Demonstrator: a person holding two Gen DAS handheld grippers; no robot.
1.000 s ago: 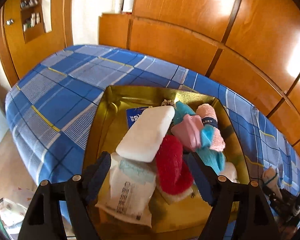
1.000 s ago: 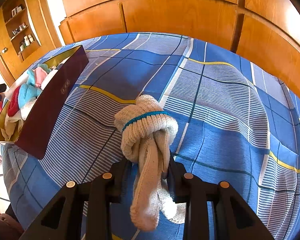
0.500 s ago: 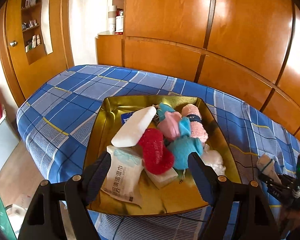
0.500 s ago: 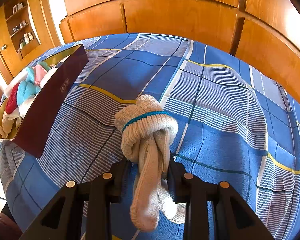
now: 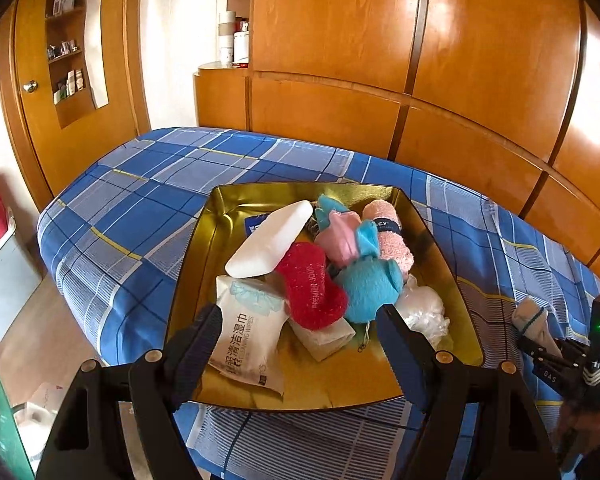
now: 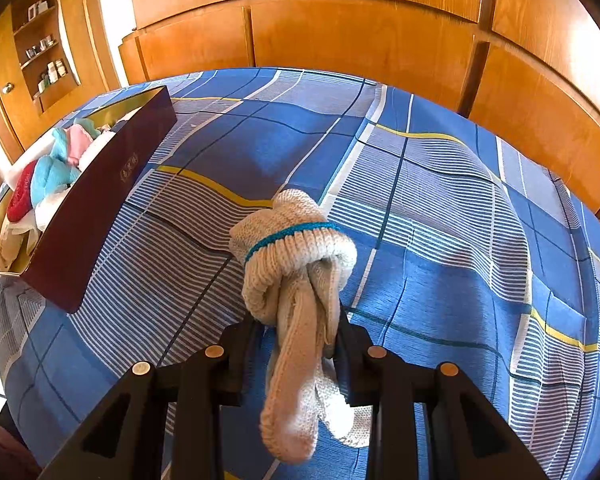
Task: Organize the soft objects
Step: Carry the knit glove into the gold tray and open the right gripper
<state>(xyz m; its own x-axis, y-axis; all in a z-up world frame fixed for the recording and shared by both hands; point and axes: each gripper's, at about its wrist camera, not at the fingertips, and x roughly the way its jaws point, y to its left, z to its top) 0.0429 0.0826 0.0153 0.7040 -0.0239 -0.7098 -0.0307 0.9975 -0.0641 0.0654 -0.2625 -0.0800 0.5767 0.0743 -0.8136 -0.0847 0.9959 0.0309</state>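
A gold-lined box sits on the blue plaid bed and holds several soft items: a white sponge, a red cloth, a teal plush, a pink towel roll and a wipes pack. My left gripper is open and empty, raised over the box's near edge. My right gripper is shut on a knotted cream knit glove with a teal band, held above the bed right of the box. The glove also shows in the left wrist view.
The blue plaid bed stretches right of the box. Wooden wardrobe panels back the bed. A door with a shelf niche stands at the left. The bed's left edge drops to the floor.
My left gripper has pulled back and up from the box, so the whole box now shows. My right gripper has kept the glove and barely moved.
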